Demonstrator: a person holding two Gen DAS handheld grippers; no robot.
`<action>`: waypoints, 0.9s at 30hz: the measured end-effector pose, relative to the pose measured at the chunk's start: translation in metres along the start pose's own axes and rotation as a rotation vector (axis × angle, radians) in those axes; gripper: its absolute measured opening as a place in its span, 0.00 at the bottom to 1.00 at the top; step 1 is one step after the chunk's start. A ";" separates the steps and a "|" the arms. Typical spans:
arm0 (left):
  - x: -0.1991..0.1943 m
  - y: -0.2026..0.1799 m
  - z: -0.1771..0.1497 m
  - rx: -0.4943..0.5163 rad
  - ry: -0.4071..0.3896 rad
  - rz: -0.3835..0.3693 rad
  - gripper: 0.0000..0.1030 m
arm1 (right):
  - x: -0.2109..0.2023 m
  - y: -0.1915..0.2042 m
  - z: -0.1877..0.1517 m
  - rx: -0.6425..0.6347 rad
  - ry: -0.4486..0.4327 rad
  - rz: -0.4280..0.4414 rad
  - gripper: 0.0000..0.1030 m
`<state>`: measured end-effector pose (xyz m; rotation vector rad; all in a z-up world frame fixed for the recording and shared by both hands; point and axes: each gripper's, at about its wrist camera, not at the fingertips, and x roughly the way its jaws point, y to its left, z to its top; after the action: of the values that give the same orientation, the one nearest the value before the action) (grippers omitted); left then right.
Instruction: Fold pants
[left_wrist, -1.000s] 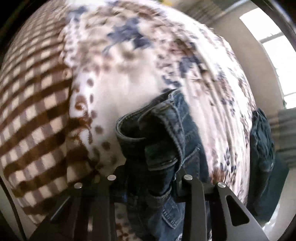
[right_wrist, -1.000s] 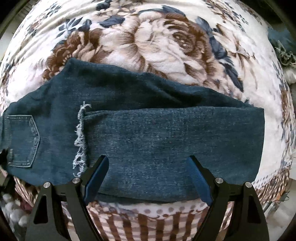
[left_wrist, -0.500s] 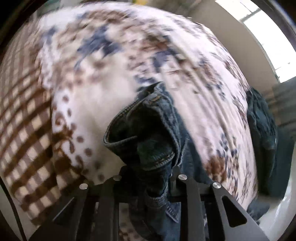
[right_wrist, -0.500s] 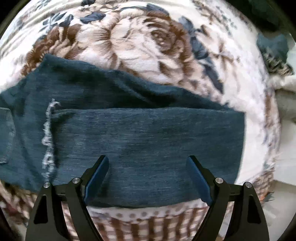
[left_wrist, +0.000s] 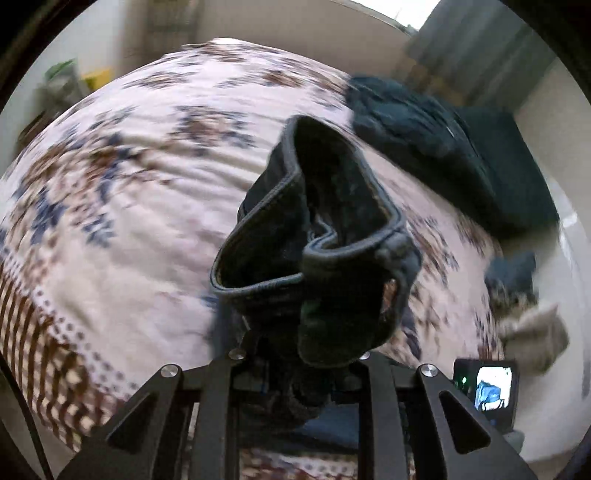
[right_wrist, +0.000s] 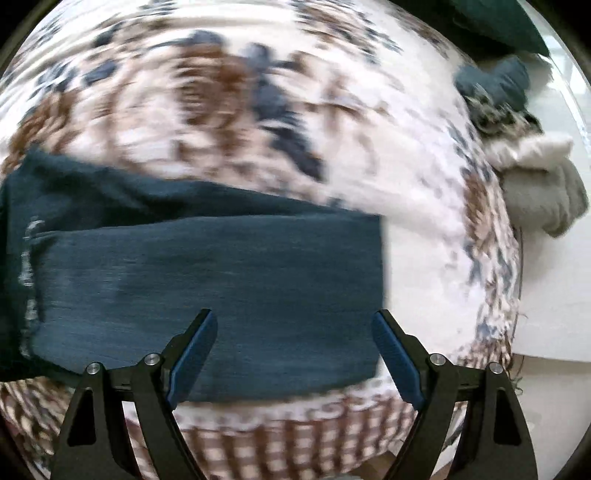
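Note:
The pants are dark blue jeans. In the left wrist view my left gripper (left_wrist: 299, 360) is shut on the waistband end of the jeans (left_wrist: 317, 236), lifted above the bed with the waistband gaping open. In the right wrist view the folded legs of the jeans (right_wrist: 207, 280) lie flat across the flowered blanket (right_wrist: 221, 103), the frayed hem at the left. My right gripper (right_wrist: 295, 354) is open and empty, hovering over the near edge of the folded legs.
A dark pile of clothes (left_wrist: 424, 140) lies at the far right of the bed. A grey and white bundle (right_wrist: 543, 184) lies off the bed's right edge. The other gripper's camera screen (left_wrist: 487, 387) shows at the lower right.
My left gripper has lifted the waistband higher and swung toward the right, so the room and the dark pile come into view. The right gripper has shifted right along the folded legs, still open.

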<state>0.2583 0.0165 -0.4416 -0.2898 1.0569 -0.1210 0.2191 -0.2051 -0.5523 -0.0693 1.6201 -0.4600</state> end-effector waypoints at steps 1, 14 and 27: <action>0.006 -0.014 -0.005 0.025 0.012 -0.002 0.17 | 0.005 -0.017 -0.003 0.015 0.000 -0.020 0.85; 0.107 -0.175 -0.105 0.559 0.193 0.199 0.17 | 0.084 -0.164 -0.039 0.178 0.110 -0.152 0.85; 0.137 -0.207 -0.136 0.701 0.325 0.291 0.39 | 0.103 -0.205 -0.049 0.285 0.141 -0.008 0.85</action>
<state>0.2148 -0.2374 -0.5585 0.5324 1.2954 -0.2720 0.1136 -0.4126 -0.5793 0.1747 1.6759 -0.7108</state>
